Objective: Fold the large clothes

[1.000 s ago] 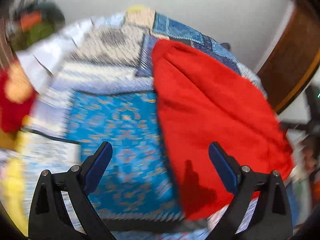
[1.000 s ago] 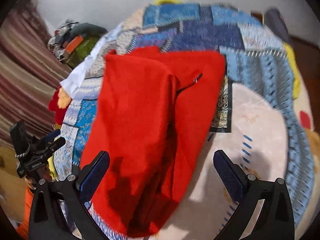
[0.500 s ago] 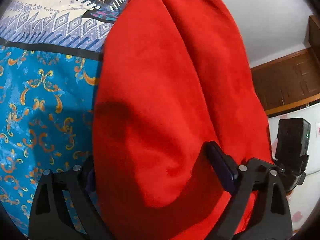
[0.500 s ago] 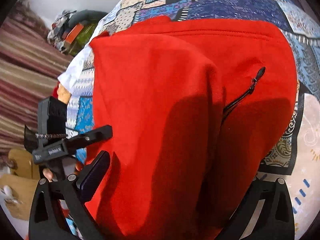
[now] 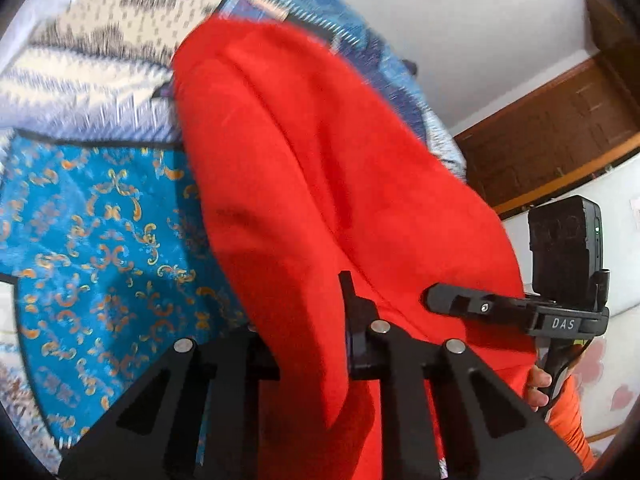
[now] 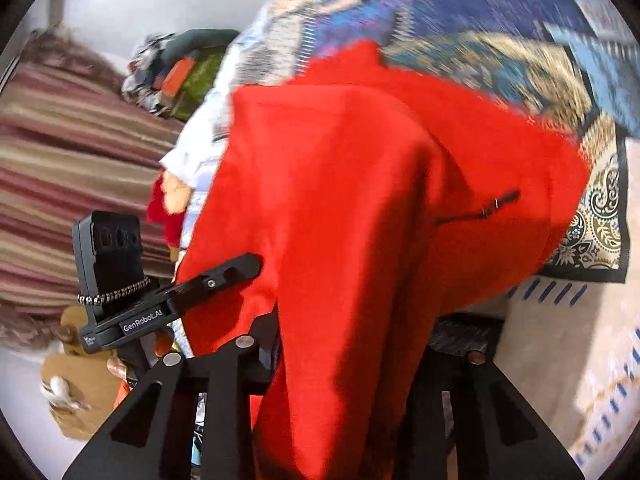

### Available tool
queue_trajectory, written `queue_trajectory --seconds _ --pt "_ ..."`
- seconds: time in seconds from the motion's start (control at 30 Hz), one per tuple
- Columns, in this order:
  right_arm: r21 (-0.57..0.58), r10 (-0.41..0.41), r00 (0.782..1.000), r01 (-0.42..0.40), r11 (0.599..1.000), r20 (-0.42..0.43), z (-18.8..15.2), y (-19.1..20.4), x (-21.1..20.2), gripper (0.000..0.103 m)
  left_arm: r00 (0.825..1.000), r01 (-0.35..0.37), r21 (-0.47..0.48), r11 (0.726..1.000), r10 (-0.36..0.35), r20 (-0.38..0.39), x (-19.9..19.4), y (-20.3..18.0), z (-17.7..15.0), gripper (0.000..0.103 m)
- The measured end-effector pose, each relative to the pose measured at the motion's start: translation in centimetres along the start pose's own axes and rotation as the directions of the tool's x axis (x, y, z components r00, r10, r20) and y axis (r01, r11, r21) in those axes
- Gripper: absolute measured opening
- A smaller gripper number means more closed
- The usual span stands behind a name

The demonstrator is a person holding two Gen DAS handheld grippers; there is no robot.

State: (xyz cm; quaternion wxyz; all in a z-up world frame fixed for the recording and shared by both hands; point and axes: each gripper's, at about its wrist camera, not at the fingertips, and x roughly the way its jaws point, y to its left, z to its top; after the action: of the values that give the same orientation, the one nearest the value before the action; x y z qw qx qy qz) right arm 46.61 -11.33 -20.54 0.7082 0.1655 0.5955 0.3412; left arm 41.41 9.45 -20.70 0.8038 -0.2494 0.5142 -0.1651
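Over the patterned bedspread (image 5: 100, 240), each gripper (image 5: 308, 344) (image 6: 340, 356) clamps the red garment's (image 5: 320, 180) near edge.

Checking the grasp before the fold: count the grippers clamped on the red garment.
2. The left gripper pinches the red garment at its near edge; the right gripper too, its fingers cloth-covered.
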Motion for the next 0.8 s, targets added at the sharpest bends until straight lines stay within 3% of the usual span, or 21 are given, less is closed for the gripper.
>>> queue_trajectory --seconds 0.2,0.33,0.47,0.63,0.8 --pt "-0.121 -0.018 0.999 0.023 0.992 0.046 -2.3 7.2 -3.0 0.026 0.994 -0.012 0.090 0.996 0.002 0.106 -8.1 -4.0 -2.2 0.016" --pt "-0.153 -0.003 0.997 0.015 0.988 0.078 -3.7 10.5 -4.9 0.026 0.986 -0.026 0.109 0.994 0.007 0.165 -12.5 -4.2 -2.7 0.016" --pt "-0.185 0.023 0.996 -0.007 0.983 0.083 -5.3 13.6 -5.6 0.026 0.976 -0.055 0.130 0.990 0.026 0.216 -16.9 -4.3 -5.2 0.016" --pt "-0.219 0.023 0.999 -0.012 0.976 0.046 -7.4 16.1 -2.8 0.026 0.965 -0.118 0.130 0.984 0.083 0.247 -17.7 -2.4 -6.5 0.016" --pt "-0.228 -0.020 0.999 0.009 0.974 -0.045 -8.7 16.4 3.7 0.026 0.969 -0.156 0.041 0.987 0.144 0.202 -16.3 3.6 -9.2 0.016"
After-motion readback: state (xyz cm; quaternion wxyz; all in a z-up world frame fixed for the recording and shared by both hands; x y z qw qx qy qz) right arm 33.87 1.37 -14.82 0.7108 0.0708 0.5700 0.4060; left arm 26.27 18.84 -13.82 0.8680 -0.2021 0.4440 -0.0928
